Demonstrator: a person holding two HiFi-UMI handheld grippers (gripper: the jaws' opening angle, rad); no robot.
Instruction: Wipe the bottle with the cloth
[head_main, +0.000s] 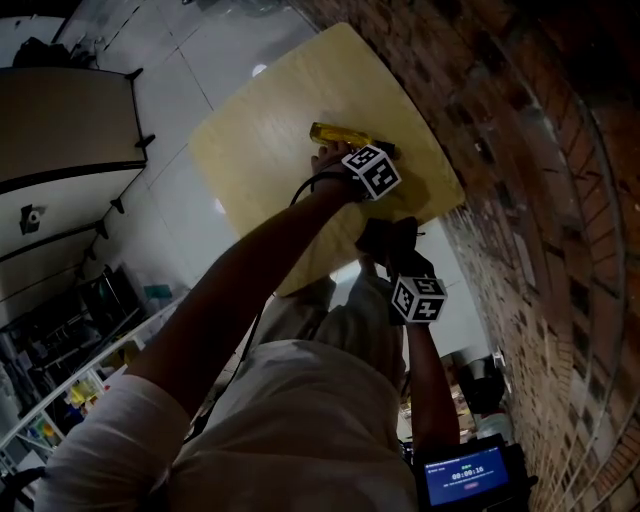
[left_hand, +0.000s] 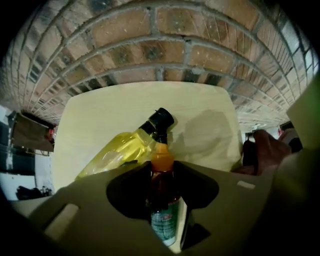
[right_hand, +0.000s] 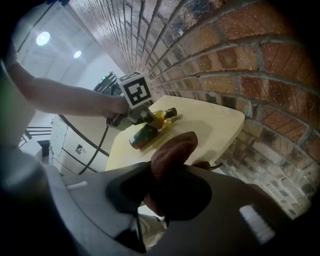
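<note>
A small dark bottle (left_hand: 163, 207) with an orange cap (left_hand: 162, 161) lies lengthwise between the jaws of my left gripper (left_hand: 162, 175), which is shut on it, cap pointing away. In the right gripper view this dark bottle (right_hand: 144, 135) hangs tilted over the table under the left gripper's marker cube (right_hand: 136, 90). A yellow bottle (left_hand: 122, 150) with a black cap (left_hand: 161, 120) lies on its side on the pale table (left_hand: 200, 105) just behind. My right gripper (right_hand: 170, 167) is shut on a bunched brown cloth (right_hand: 175, 150), near the table's edge and apart from both bottles.
A brick wall (left_hand: 165, 45) runs along the far side of the table. In the head view the table (head_main: 250, 160) is small, with white floor (head_main: 180, 80) to its left, shelving (head_main: 60, 380) at the lower left and a lit screen (head_main: 465, 475) at the bottom.
</note>
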